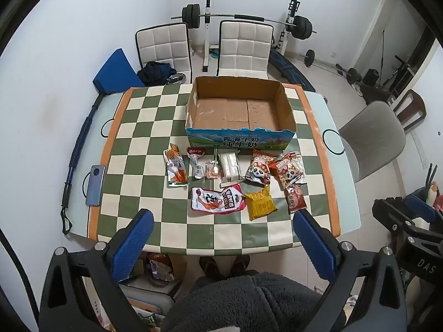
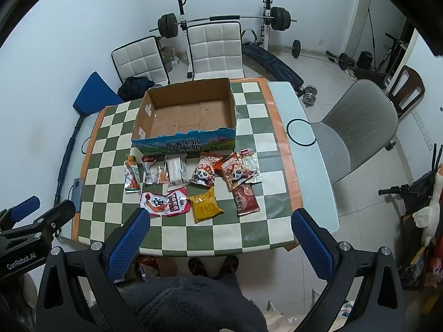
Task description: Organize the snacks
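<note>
Nothing's packed yet: the snacks (image 1: pixel 235 179) all lie on the table (image 1: pixel 133 127) just in front of the empty box (image 1: pixel 238 110) (both grippers, left (image 1: pixel 224 238) and right (image 2: pixel 221 235), gape wide above, holding nothing), so I'd guess the next move is dropping onto one packet.
</note>
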Tool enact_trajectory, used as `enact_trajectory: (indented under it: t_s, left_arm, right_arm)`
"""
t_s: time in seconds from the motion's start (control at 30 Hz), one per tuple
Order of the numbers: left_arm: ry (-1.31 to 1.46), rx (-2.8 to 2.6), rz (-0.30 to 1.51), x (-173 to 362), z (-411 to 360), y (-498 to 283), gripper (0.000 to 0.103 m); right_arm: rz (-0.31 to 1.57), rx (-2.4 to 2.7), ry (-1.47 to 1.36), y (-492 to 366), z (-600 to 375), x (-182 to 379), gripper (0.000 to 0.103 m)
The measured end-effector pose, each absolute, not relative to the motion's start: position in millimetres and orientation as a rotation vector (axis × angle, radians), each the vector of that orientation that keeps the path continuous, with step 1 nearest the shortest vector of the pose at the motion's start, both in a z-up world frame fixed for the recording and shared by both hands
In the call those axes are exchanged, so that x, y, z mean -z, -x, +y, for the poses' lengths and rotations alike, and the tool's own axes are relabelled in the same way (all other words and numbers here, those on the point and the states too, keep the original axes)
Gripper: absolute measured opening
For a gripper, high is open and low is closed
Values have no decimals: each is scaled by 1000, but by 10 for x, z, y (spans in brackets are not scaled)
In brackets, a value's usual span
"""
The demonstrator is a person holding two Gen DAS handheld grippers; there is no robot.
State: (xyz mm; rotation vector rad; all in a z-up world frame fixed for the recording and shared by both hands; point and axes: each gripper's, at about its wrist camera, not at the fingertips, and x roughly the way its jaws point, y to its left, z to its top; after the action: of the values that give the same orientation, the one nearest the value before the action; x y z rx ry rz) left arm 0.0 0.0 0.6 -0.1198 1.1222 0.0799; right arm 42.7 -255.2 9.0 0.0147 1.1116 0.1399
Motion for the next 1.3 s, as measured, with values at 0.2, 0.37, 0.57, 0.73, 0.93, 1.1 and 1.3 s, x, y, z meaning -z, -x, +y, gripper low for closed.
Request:
enact_trajectory:
  t_s: [0.2, 0.37, 0.57, 0.73, 0.93, 1.1, 1.3]
  left_arm:
    - [120, -82, 1122, -5, -5, 2, 103]
    - [117, -84, 1119, -12, -18, 9, 103]
    - [120, -82, 1120, -6, -4, 5, 103]
    - [120, -83, 1118, -6, -5, 5, 103]
    - [120, -82, 1118, -9, -4, 6, 103]
    - [121, -80, 1116, -7, -1, 6, 103]
    - [121, -80, 1115, -7, -3, 8, 103]
  right_arm:
    - [1111, -136, -11, -414, -2551, -100, 103]
    - [1107, -137, -12, -408, -2551, -104, 103]
    - [1107, -139, -12, -412, -2544, -97, 103]
    - [1108, -138, -12, -411, -2543, -94, 103]
    - [1107, -138, -13, -407, -2543, -95, 103]
    - [1108, -138, -13, -408, -2546, -97, 103]
    - [1106, -138, -13, -407, -2549, -103, 103]
